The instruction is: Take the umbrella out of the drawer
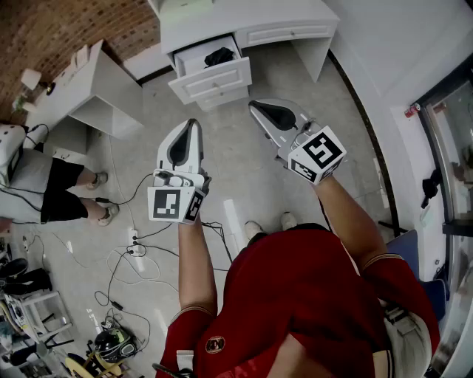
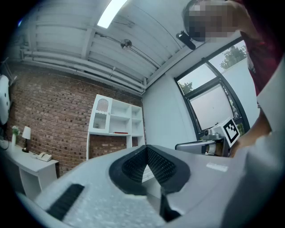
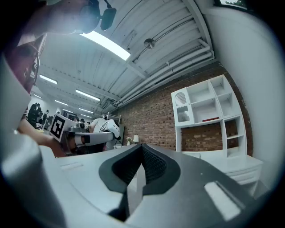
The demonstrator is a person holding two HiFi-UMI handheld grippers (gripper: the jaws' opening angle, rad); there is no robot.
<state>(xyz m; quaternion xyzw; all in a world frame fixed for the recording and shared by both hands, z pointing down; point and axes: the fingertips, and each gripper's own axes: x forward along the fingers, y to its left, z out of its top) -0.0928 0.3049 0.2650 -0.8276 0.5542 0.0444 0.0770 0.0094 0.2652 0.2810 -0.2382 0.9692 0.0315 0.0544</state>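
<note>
Left gripper [image 1: 193, 127] and right gripper [image 1: 258, 109], both claws closed and empty, are held near the desk's [image 1: 244, 16] open drawer [image 1: 214, 80], which holds a black umbrella [image 1: 219, 56].

lab: floor cables [image 1: 124, 260], brick wall [image 2: 49, 116]

The umbrella [image 1: 219, 56] is a small black folded bundle, lying inside the open drawer [image 1: 213, 80] toward its right rear part, close under the front edge of the counter [image 1: 266, 11]. The drawer is white with a panelled front and is pulled well out from the counter's left end as the head view shows it. Its pale inner bottom lies bare to the left of the umbrella.
</note>
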